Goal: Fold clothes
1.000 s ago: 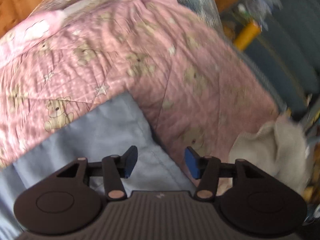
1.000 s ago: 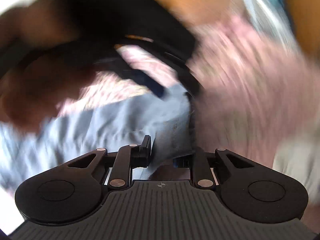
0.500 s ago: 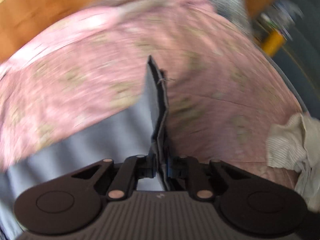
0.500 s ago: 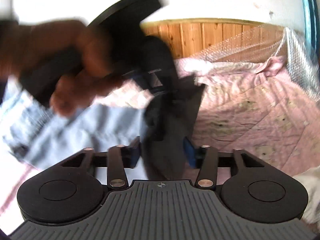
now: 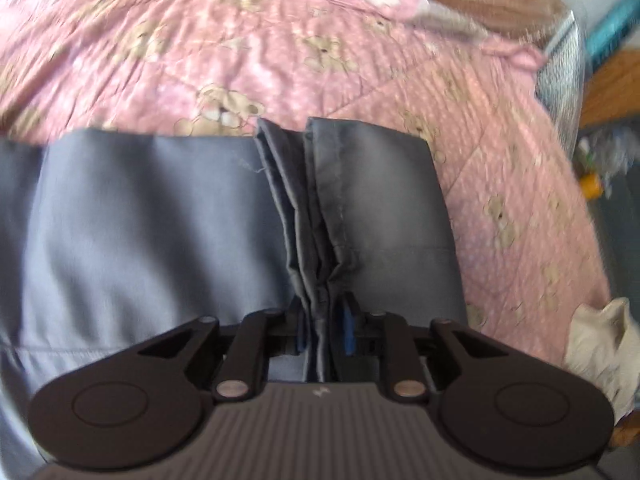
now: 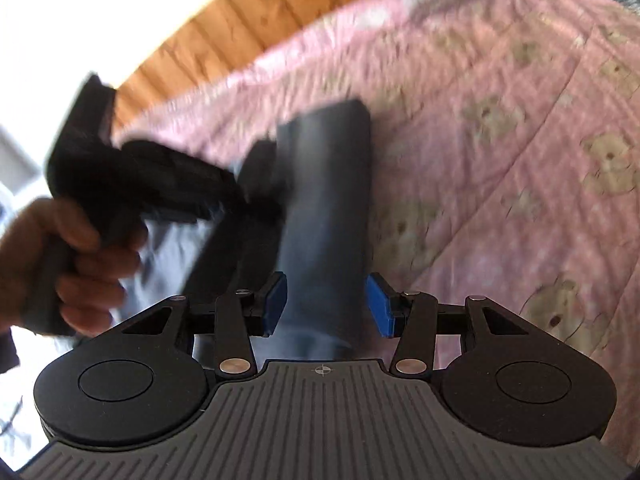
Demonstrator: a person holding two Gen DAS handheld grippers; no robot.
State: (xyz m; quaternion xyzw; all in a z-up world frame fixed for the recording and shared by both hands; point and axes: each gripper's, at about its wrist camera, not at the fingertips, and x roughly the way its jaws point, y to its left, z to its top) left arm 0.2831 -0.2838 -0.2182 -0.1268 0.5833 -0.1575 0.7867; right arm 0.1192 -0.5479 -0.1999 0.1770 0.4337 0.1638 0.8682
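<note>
A grey-blue garment (image 5: 168,216) lies on the pink teddy-bear quilt (image 5: 240,40). Its bunched fold runs up between the pads of my left gripper (image 5: 323,332), which still pinches it while the jaws are opening. In the right wrist view the same garment (image 6: 324,208) hangs as a dark, blurred strip between the blue pads of my right gripper (image 6: 327,306). Those jaws are closing, with a gap showing at the right pad. A hand (image 6: 60,264) holds the left gripper (image 6: 262,178) at the strip's left side; its fingertips are blurred.
The quilt (image 6: 500,160) covers the bed, with wood panelling (image 6: 248,24) behind. A crumpled cream cloth (image 5: 600,344) lies at the quilt's right edge. A small yellow object (image 5: 591,185) sits beyond the bed on the right.
My left gripper shut on the garment's fold, then swung round over the bed with it. My right gripper let go of the cloth; its jaws now stand wide around the strip.
</note>
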